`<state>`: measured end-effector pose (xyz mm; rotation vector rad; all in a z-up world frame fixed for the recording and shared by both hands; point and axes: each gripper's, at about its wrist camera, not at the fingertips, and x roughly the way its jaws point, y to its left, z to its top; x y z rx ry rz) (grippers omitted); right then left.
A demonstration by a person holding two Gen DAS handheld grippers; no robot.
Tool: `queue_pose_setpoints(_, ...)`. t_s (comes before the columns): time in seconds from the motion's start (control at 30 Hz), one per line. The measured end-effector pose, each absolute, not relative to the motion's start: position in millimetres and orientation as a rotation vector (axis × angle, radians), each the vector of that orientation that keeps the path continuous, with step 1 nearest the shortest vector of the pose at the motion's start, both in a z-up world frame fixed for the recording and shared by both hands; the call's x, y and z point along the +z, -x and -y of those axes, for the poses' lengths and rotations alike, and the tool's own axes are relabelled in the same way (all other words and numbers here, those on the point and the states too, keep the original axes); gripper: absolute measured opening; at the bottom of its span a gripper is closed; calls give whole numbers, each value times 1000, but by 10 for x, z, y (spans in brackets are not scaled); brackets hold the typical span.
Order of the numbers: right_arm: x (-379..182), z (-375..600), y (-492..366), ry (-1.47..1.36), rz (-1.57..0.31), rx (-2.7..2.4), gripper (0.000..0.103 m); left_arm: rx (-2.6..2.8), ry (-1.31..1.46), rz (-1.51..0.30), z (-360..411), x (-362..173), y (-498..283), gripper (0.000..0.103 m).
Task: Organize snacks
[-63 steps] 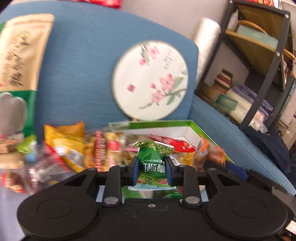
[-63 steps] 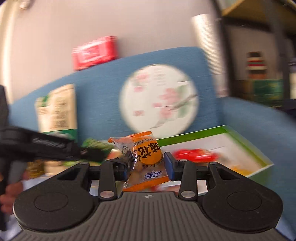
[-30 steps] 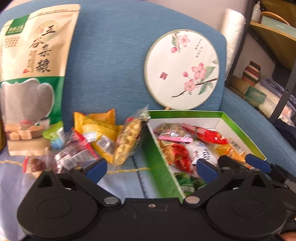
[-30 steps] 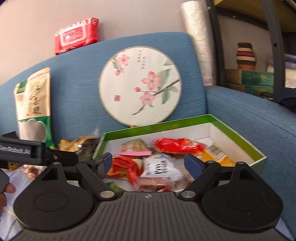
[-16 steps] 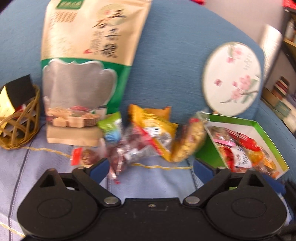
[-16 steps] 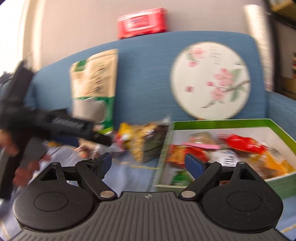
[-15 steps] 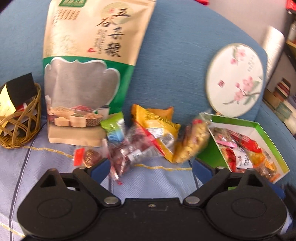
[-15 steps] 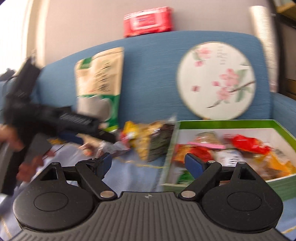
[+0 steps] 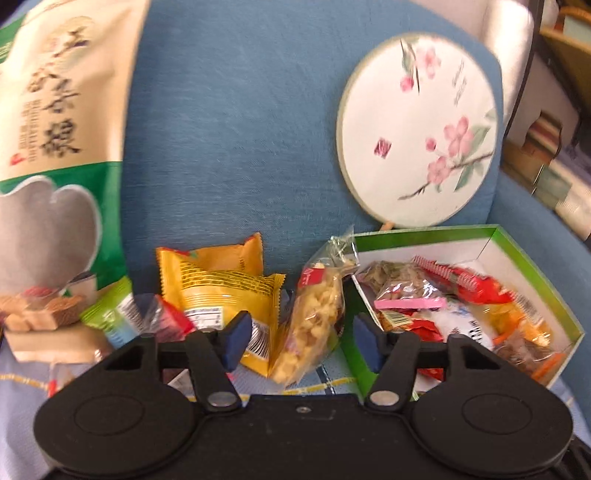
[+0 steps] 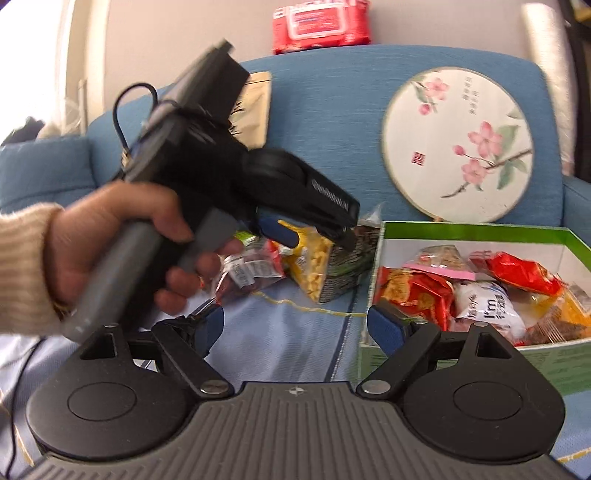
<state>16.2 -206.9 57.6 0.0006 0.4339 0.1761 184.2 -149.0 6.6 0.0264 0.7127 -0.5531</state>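
A green-rimmed white box [image 9: 535,275] [image 10: 480,230] on the blue sofa holds several wrapped snacks. Loose snacks lie left of it: a clear bag of yellow puffs [image 9: 314,317] [image 10: 310,266], yellow packets [image 9: 218,291], a red-wrapped snack [image 9: 170,321], a green packet [image 9: 110,314]. My left gripper [image 9: 301,341] is open, its jaws on either side of the puff bag, close in front of it. In the right wrist view the left gripper [image 10: 314,236] reaches over the loose pile. My right gripper [image 10: 295,328] is open and empty, low by the box's left front corner.
A big beige and green grain bag [image 9: 55,166] leans on the sofa back [image 9: 236,129] at left. A round fan with pink blossoms [image 9: 421,129] [image 10: 458,144] leans behind the box. A red wipes pack [image 10: 319,22] lies on top of the sofa back. Shelves [image 9: 554,92] stand at right.
Both grippers let go of their snacks at the box and opened. My left gripper has swung left, then closed in on the puff bag. My right gripper has drawn back left of the box.
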Motion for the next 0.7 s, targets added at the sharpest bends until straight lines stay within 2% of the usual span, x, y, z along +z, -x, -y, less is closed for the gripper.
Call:
queue_pose_setpoints(0.07, 572, 2099, -174, -13, -442, 172, 103, -570, -23, -742, 1497, 4, -1911, 55)
queue_pose_setpoints(0.2, 580, 2086, -138, 8, -449, 195, 103, -612, 103, -805, 1182, 33, -1825, 50)
queue_pose_setpoints(0.37, 588, 2025, -126, 19, -454, 251, 103, -665, 188, -895, 585, 28, -1435, 52)
queue_pose_setpoints(0.4, 583, 2007, -121, 23, -462, 266, 103, -664, 182, -896, 462, 14, -1342, 57)
queue_pose_setpoints(0.43, 575, 1981, -112, 31, -472, 280, 103, -655, 171, -898, 351, 0, -1274, 68)
queue_pose_setpoints(0.47, 566, 1949, -101, 45, -481, 294, 103, -636, 164, -889, 231, 0, -1194, 73)
queue_pose_setpoints(0.5, 560, 1912, -87, 60, -488, 310, 103, -619, 159, -870, 118, 5, -1124, 87)
queue_pose_setpoints(0.63, 493, 1763, -72, 75, -524, 376, 103, -572, 131, -824, -150, 40, -982, 97)
queue_pose_setpoints(0.7, 418, 1707, -99, 50, -557, 402, 103, -562, 146, -827, -203, 22, -998, 98)
